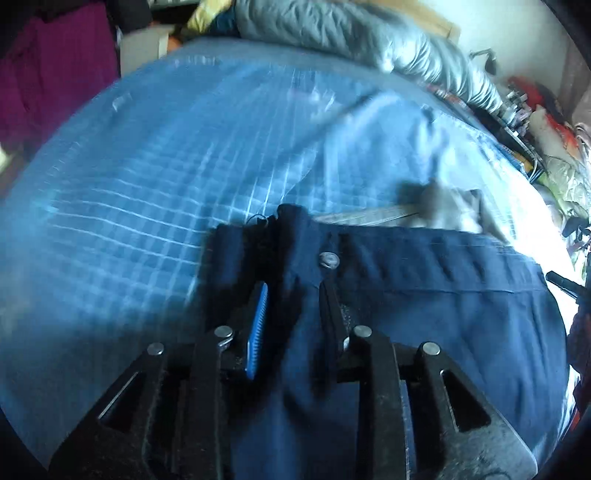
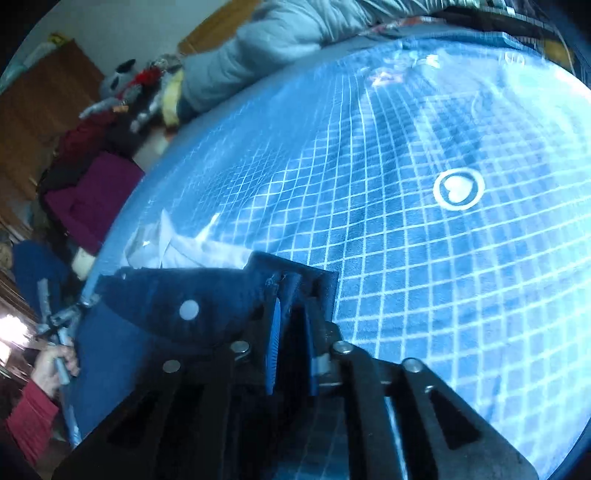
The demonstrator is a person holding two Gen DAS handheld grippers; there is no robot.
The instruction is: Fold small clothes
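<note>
A navy garment (image 1: 424, 314) with a waistband and a metal button (image 1: 328, 258) lies on the blue checked bed cover (image 1: 129, 184). My left gripper (image 1: 294, 286) stands at the waistband's left end. Its jaws are a little apart, with bunched navy cloth between them and the ribbed blue pad (image 1: 258, 317) bare. In the right wrist view the same navy garment (image 2: 166, 288) shows a round snap (image 2: 189, 309). My right gripper (image 2: 292, 302) sits at its right corner, jaws narrowly apart, the cloth corner lying over the fingertips.
A pale garment (image 2: 177, 251) lies just beyond the waistband. A grey quilt (image 1: 369, 33) is heaped along the far side of the bed. Clutter lines the bed's right edge (image 1: 535, 122). A hand in a red sleeve (image 2: 51, 365) is at the left bed edge.
</note>
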